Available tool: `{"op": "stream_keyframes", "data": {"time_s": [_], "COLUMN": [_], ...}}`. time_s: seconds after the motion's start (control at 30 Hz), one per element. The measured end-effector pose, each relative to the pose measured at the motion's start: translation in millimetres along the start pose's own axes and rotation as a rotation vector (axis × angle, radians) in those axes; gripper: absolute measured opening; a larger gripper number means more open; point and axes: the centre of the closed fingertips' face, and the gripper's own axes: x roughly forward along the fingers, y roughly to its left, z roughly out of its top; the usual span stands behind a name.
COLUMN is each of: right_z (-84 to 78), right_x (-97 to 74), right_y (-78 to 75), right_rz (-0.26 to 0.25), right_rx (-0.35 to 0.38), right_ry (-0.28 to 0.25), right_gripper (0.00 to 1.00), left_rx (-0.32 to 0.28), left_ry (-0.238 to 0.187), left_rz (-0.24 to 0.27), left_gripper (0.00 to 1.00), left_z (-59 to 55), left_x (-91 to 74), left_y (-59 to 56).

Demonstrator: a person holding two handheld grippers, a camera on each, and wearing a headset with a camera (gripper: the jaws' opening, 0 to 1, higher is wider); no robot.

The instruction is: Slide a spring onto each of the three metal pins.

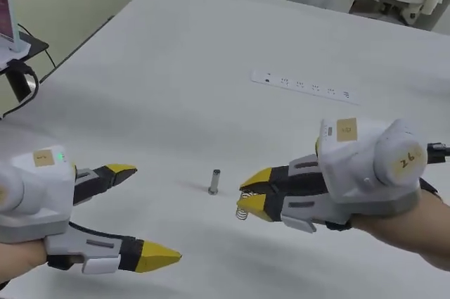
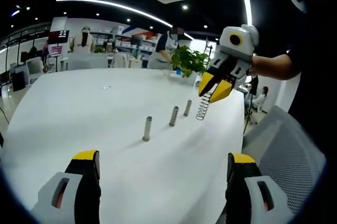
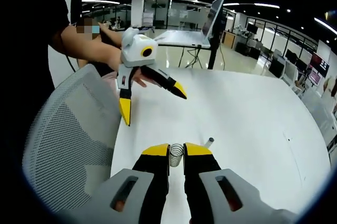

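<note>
A bare metal pin (image 1: 214, 181) stands upright on the white table (image 1: 211, 67). Just right of it, my right gripper (image 1: 247, 197) is shut on a small spring (image 1: 242, 211) that hangs from its yellow tips. In the right gripper view the spring (image 3: 176, 154) sits between the jaws, with the pin (image 3: 209, 142) just beyond. The left gripper view shows a row of three pins: the nearest pin (image 2: 147, 128) is bare, the middle pin (image 2: 174, 116) carries a spring, and the far pin (image 2: 187, 107) is too small to judge. My left gripper (image 1: 144, 212) is open and holds nothing, left of the pin.
A white power strip (image 1: 302, 86) lies further back on the table. A grey mesh chair (image 3: 63, 129) stands at the table's near edge. Other desks, a plant (image 2: 189, 60) and people fill the room behind.
</note>
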Motion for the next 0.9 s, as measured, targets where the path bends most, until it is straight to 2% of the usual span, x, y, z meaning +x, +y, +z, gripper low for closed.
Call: {"op": "stream_keyframes", "data": {"time_s": [0.27, 0.53, 0.9], "right_z": [9.0, 18.2, 24.1], "right_x": [5.8, 11.9, 20.0], "right_y": [-10.5, -25.1, -49.4], "right_rz": [0.0, -0.033, -0.07], "right_rx": [-0.021, -0.009, 0.012], "right_ry": [0.004, -0.008, -0.012], "right_gripper": [0.07, 0.07, 0.07], "left_rx": [0.005, -0.007, -0.005], "left_ry": [-0.004, -0.014, -0.023], "left_rz": [0.016, 0.026, 0.016], "left_gripper": [0.98, 0.98, 0.98], "left_z": [-0.6, -0.5, 1.7], "left_x": [-3.0, -7.7, -6.0], "left_y": [2.4, 5.7, 2.7]}}
